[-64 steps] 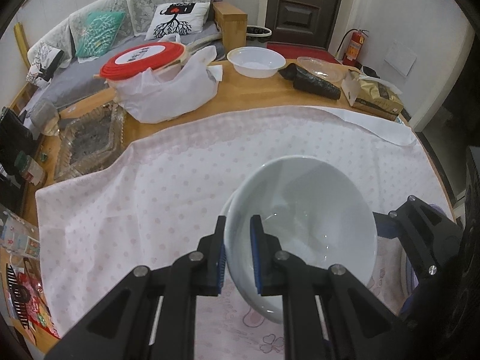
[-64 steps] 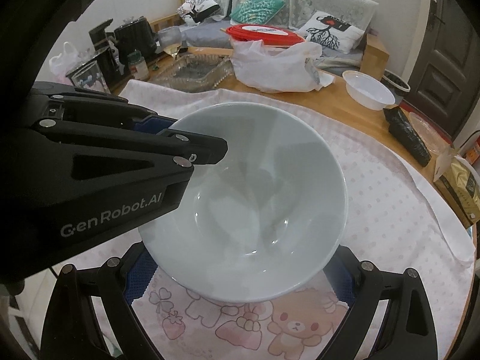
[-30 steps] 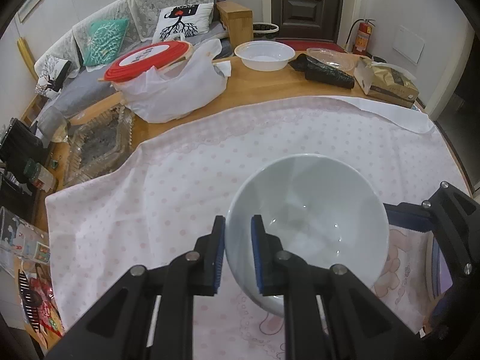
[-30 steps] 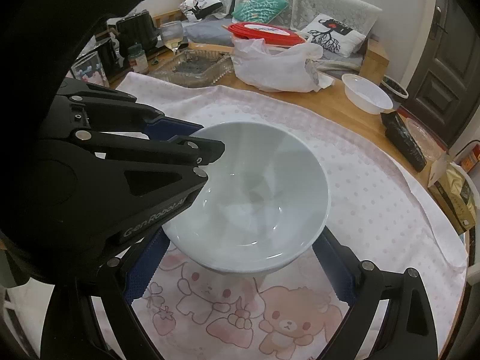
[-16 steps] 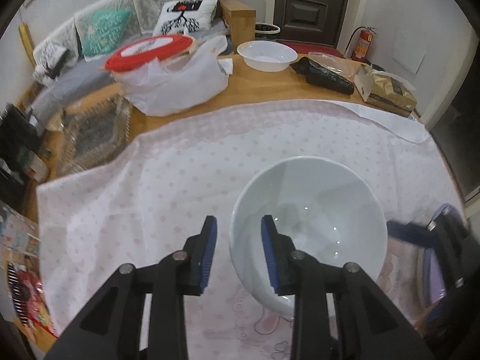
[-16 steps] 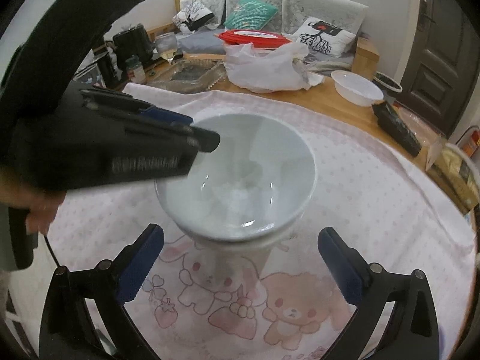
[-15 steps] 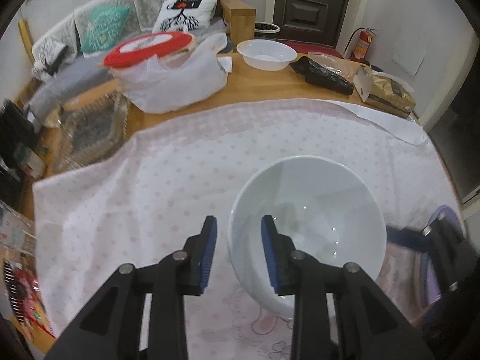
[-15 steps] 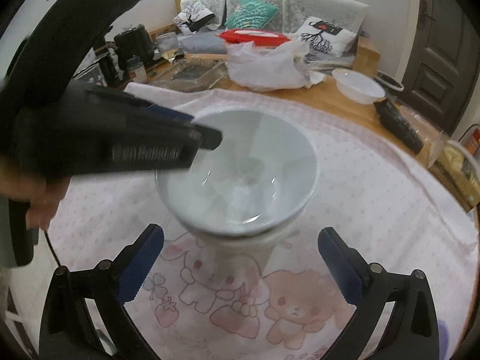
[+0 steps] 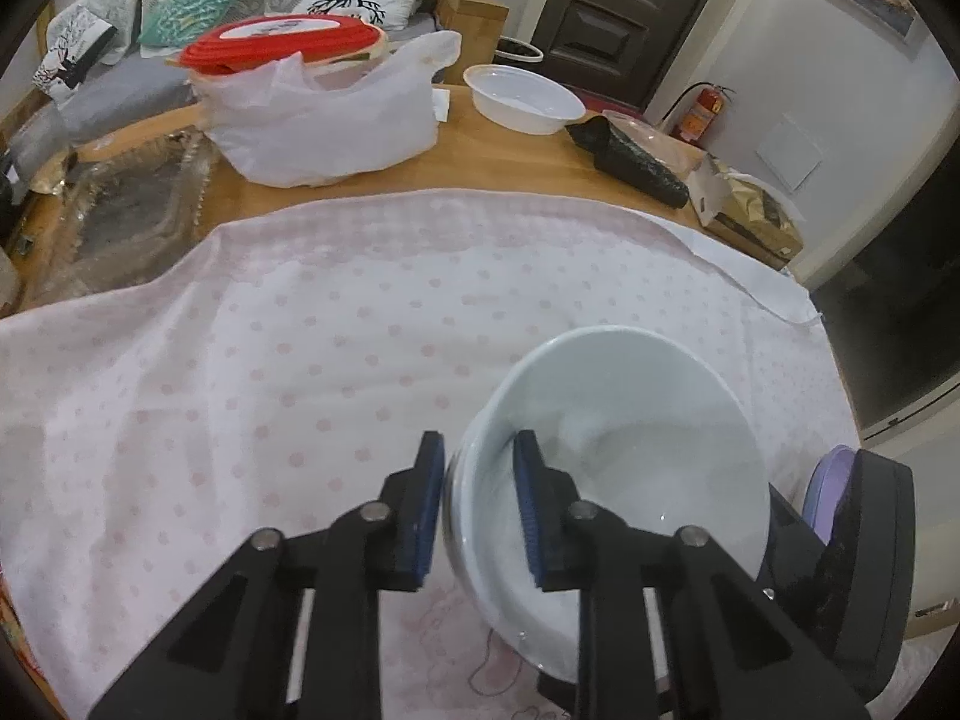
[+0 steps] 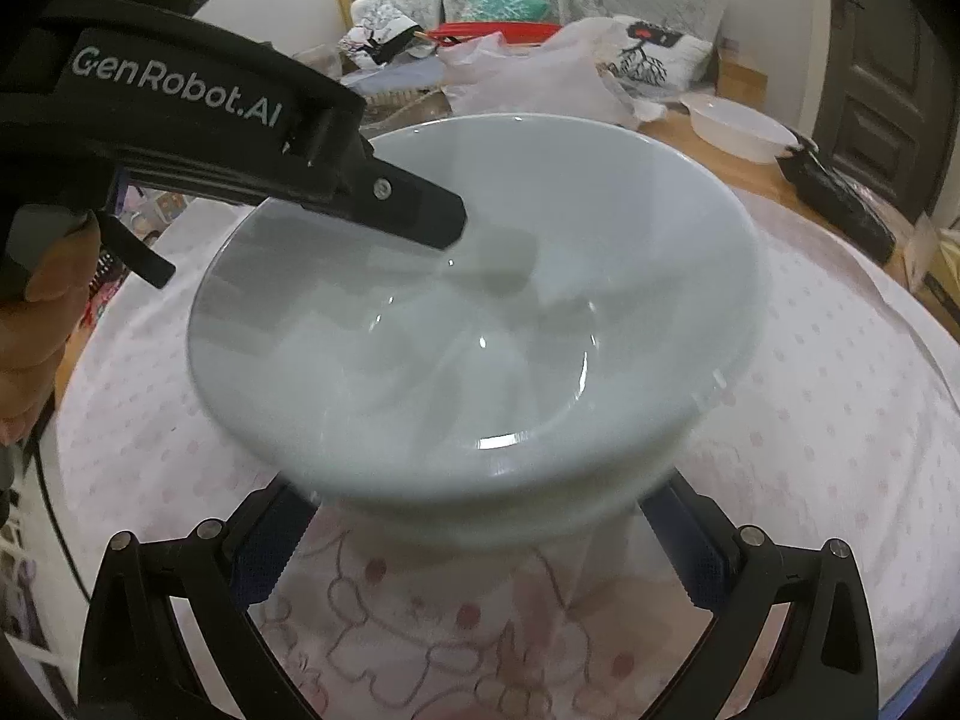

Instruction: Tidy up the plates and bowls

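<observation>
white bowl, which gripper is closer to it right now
Left. The left gripper straddles the white bowl rim; the right gripper stands wide open beneath it, pads apart from it.

The left gripper (image 9: 477,501) points steeply down, its two blue pads straddling the bowl (image 9: 624,456) rim, one pad inside, one outside. There's a visible gap around the rim, so it's not really pinching it; the jaws have just been closing a bit, with the rim between them. In the right wrist view a hand (image 10: 42,324) grips its handle at the left edge. The right gripper (image 10: 480,552) sits low with jaws spread as wide as they go, one finger on each side under the bowl, pads apart from it.
</observation>
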`<act>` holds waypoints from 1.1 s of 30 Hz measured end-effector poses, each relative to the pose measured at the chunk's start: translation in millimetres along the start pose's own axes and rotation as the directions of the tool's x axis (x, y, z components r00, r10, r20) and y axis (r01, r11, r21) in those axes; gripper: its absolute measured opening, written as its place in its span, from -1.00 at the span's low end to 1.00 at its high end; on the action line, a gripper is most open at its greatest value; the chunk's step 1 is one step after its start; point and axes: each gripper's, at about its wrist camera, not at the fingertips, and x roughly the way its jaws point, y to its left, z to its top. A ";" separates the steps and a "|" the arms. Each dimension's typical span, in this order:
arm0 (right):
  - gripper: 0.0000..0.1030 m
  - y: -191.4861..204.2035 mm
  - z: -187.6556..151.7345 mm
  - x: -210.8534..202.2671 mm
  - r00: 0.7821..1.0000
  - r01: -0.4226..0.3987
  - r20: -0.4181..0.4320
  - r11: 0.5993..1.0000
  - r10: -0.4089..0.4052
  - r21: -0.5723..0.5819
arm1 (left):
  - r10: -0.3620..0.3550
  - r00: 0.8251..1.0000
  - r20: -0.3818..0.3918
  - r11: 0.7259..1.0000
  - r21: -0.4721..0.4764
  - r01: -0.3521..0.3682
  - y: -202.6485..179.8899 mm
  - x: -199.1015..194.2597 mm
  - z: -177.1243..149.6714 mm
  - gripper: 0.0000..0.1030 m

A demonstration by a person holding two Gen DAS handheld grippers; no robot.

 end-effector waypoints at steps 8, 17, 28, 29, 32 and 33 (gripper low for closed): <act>0.98 -1.7 13.4 21.6 1.000 0.012 -0.010 1.000 -0.012 -0.023 | -0.069 0.998 0.000 0.998 0.004 0.069 8.3 4.0 0.3 -0.61; 0.99 -3.2 24.3 34.3 1.000 0.018 -0.020 0.998 -0.020 -0.063 | -0.111 0.994 -0.020 0.994 -0.016 0.110 14.4 9.4 0.1 -0.59; 0.99 -5.1 24.0 35.4 1.000 0.020 -0.017 0.998 -0.021 -0.065 | -0.149 0.987 -0.057 0.989 -0.032 0.148 17.6 23.1 -1.1 -0.49; 0.98 -5.0 24.2 35.3 1.000 0.021 -0.016 0.998 -0.022 -0.065 | -0.147 0.987 -0.058 0.989 -0.032 0.146 17.3 23.0 -1.2 -0.49; 0.98 -5.3 25.0 34.5 1.000 0.029 -0.007 0.998 -0.029 -0.064 | -0.139 0.988 -0.062 0.990 -0.023 0.138 15.5 22.5 -2.0 -0.51; 0.98 -5.1 24.9 33.7 1.000 0.030 -0.002 0.997 -0.030 -0.064 | -0.133 0.989 -0.062 0.991 -0.015 0.133 14.7 22.2 -2.6 -0.49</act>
